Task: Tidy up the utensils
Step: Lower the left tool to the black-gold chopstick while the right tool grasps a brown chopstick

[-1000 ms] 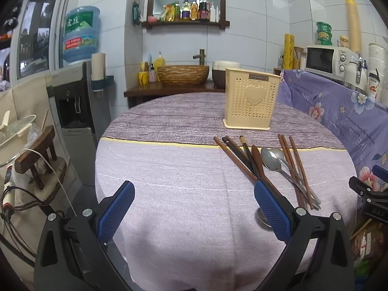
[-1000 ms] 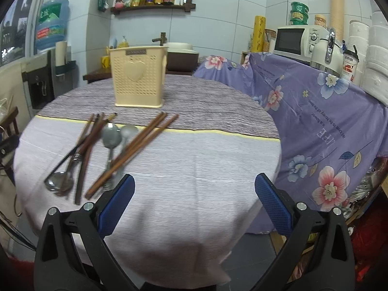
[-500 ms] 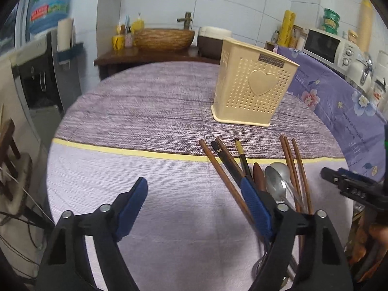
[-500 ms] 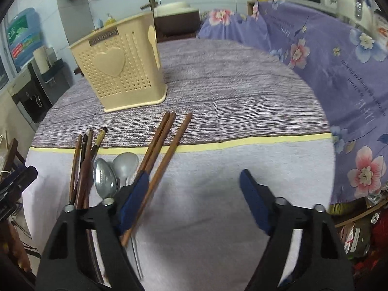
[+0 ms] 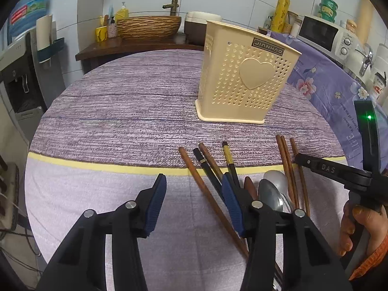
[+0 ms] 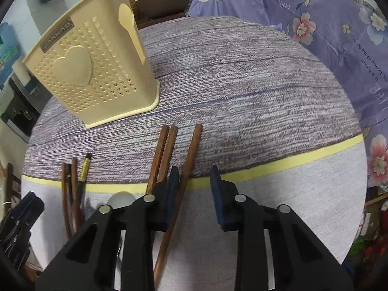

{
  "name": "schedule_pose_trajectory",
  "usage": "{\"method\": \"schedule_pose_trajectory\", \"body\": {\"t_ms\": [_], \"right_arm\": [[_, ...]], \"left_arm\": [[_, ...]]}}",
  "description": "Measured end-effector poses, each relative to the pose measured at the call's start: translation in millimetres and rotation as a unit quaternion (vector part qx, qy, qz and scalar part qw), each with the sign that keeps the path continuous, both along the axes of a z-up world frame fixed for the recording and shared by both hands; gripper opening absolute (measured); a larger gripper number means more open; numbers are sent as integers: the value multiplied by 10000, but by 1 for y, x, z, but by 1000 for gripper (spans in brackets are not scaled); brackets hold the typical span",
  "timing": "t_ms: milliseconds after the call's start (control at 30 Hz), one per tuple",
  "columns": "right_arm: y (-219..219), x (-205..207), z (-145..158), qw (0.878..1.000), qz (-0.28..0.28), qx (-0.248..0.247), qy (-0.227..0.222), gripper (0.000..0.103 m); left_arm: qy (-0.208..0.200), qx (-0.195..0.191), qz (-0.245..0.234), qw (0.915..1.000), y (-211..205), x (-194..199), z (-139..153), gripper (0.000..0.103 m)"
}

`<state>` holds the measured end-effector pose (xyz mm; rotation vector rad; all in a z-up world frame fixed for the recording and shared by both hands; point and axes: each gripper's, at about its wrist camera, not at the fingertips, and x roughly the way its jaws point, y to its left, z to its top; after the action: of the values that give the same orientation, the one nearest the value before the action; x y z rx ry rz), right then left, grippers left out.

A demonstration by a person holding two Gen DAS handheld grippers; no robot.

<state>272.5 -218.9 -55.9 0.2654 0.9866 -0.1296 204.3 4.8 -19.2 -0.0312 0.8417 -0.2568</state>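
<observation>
Utensils: chopsticks (image 5: 206,186) and spoons (image 5: 270,191) lie loose on your counter (image 5: 121,126), in front of the cream holder (image 5: 242,77).
Holder: it stands upright on the striped cloth, apart from the utensils.
Left tongs (image 5: 194,201): your jaws have just been closing and stand partly apart; nothing sits between them. The right pad (image 5: 231,203) is over the dark chopsticks.
Right tongs (image 6: 194,194): your jaws have just been closing to a narrow gap. One brown chopstick (image 6: 191,155) runs between them beside the left pad (image 6: 171,194); the other pad stands clear of it.
</observation>
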Motion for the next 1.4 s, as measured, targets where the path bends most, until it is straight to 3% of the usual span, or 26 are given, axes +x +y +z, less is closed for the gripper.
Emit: {"method": "schedule_pose_trajectory", "body": {"t_ms": [133, 300, 600, 800, 1133, 1300, 1400], "right_arm": [[5, 8, 1, 9998, 45, -207, 40, 24], [3, 11, 1, 9994, 174, -296, 76, 12], [-18, 11, 0, 9995, 100, 275, 105, 12], [-15, 10, 0, 9996, 100, 232, 90, 12], [-14, 9, 1, 9996, 86, 209, 182, 12], [-12, 20, 2, 9997, 6, 153, 198, 12], [-13, 24, 3, 9997, -28, 150, 170, 12]], "left_arm": [[99, -4, -106, 9999, -6, 8, -2, 46], [322, 12, -398, 9987, -23, 27, -3, 43], [716, 347, -831, 9934, -58, 64, -14, 39], [992, 602, -951, 9887, -71, 74, -25, 35], [936, 881, -908, 9875, -77, 68, -26, 31], [973, 886, -832, 9878, -80, 76, -26, 22], [1002, 824, -746, 9887, -78, 79, -25, 10]]}}
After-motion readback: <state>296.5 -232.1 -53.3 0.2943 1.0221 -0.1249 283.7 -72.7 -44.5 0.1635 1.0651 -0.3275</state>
